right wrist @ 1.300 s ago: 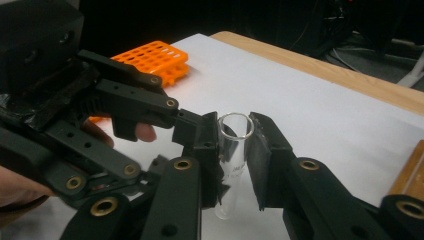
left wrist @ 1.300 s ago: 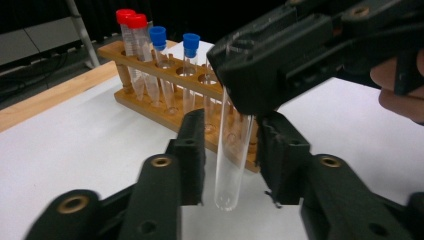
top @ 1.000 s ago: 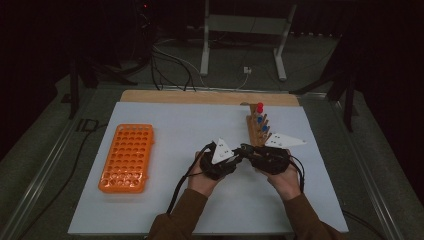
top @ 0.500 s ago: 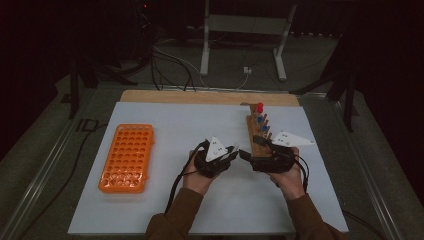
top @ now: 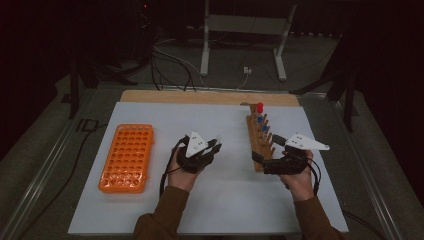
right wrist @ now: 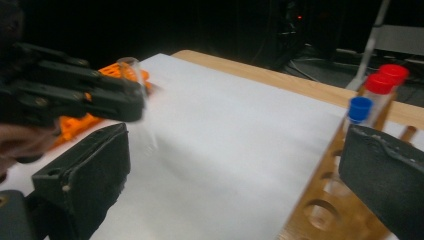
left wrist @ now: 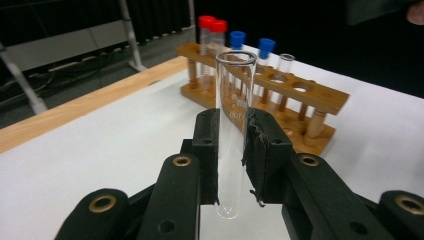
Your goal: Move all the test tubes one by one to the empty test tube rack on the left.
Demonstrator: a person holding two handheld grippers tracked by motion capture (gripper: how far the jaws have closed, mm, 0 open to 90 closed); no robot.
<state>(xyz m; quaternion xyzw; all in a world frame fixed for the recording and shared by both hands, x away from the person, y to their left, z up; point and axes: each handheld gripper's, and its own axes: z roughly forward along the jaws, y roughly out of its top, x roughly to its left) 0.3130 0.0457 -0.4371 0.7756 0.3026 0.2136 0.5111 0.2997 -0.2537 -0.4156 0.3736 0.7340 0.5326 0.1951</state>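
Left gripper view has the clear glass tube (left wrist: 234, 125) dead centre, clamped between the two black pads of the left gripper (left wrist: 231, 150). The tube stands upright in that view, long axis running up and down between the jaws, open rim at the top and rounded bottom hanging just below the pads, above the white sheet (left wrist: 100, 145). No cap on it.

In the high view the left hand (top: 184, 172) sits mid-table, forearm coming up from the bottom edge in a brown sleeve (top: 165, 212), gripper aimed up and to the right, toward the wooden rack (top: 261, 142). So the tube is held off the table in the gap between the orange rack (top: 127, 157) and the wooden one, apart from both.

The right gripper (right wrist: 235, 165) is spread wide with nothing between its pads. Its jaws have just been opening. In the high view the right hand (top: 297, 177) rests beside the near end of the wooden rack, gripper pointing left at it.

The wooden rack carries two red-capped tubes (left wrist: 212, 37) at its far end, two blue-capped tubes (left wrist: 251, 42) next, then one bare tube (left wrist: 286, 62), then open holes.
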